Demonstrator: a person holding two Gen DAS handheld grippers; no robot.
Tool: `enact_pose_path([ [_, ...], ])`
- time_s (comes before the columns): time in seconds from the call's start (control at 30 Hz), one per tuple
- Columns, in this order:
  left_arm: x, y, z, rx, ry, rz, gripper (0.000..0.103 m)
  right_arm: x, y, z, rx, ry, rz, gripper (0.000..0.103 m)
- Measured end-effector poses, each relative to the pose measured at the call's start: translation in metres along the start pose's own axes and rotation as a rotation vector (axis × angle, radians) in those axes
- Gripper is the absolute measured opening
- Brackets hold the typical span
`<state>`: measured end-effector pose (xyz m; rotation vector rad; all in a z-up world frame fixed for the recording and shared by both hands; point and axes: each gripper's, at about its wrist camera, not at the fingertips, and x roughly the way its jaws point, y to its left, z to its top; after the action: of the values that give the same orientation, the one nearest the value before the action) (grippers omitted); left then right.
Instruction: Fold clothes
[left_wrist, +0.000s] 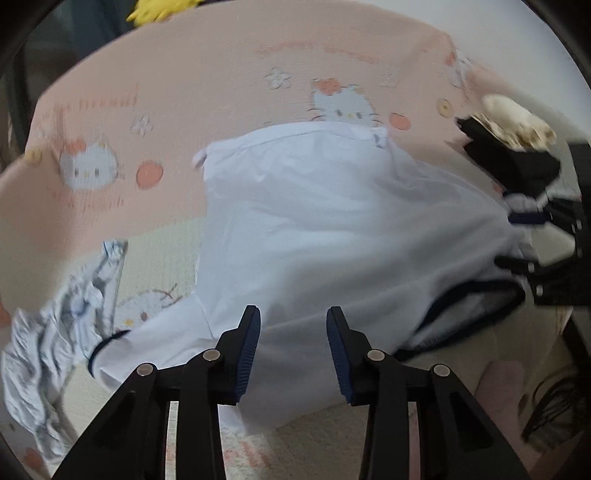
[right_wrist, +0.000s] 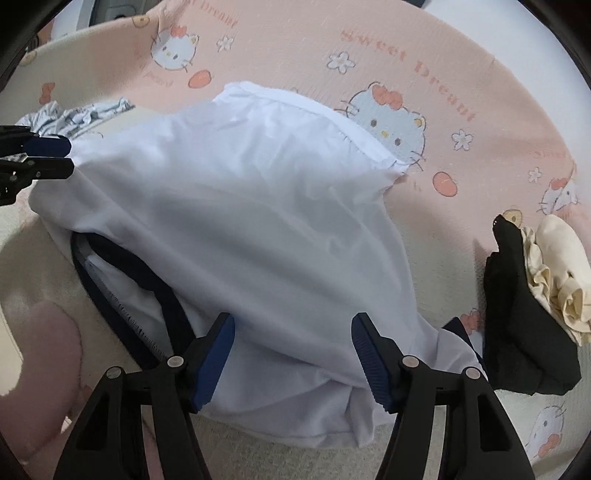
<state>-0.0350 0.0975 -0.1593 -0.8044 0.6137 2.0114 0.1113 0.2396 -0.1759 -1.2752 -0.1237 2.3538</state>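
White shirt (right_wrist: 240, 206) lies rumpled on pink bed sheet (right_wrist: 443, 48), navy collar near-left | left gripper (left_wrist: 293, 347) and right gripper (right_wrist: 293, 354) both spread apart, holding nothing | advice: pinch near shoulders evenly, pull taut before folding.

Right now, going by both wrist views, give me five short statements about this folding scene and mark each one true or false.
1. The white shirt has navy trim at the neck. True.
2. The right gripper is clamped shut on a black garment. False: its jaws are spread open over the white shirt.
3. The black garment has a cream cloth lying against it. True.
4. The bedsheet is plain blue. False: it is pink and cream with a cartoon cat print.
5. The left gripper is holding the crumpled patterned garment. False: its jaws are open over the white shirt; that garment lies apart to the side.
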Motion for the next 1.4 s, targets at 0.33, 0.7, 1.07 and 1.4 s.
enact_pose_path([
  [0.33, 0.012, -0.033, -0.017, 0.152, 0.118, 0.0, 0.043, 0.0, 0.003, -0.014, -0.026, 0.01, -0.001, 0.065],
  [0.7, 0.029, -0.009, -0.005, 0.088, 0.092, 0.074, 0.026, 0.017, -0.001, 0.0, 0.032, 0.039, 0.007, 0.027],
  [1.07, 0.046, 0.027, 0.023, -0.07, 0.112, -0.037, 0.027, 0.021, -0.043, 0.014, 0.276, 0.06, 0.144, 0.022],
  [1.4, 0.075, 0.043, 0.028, -0.141, 0.097, -0.015, 0.036, 0.047, -0.05, 0.03, 0.284, 0.033, 0.054, 0.022],
])
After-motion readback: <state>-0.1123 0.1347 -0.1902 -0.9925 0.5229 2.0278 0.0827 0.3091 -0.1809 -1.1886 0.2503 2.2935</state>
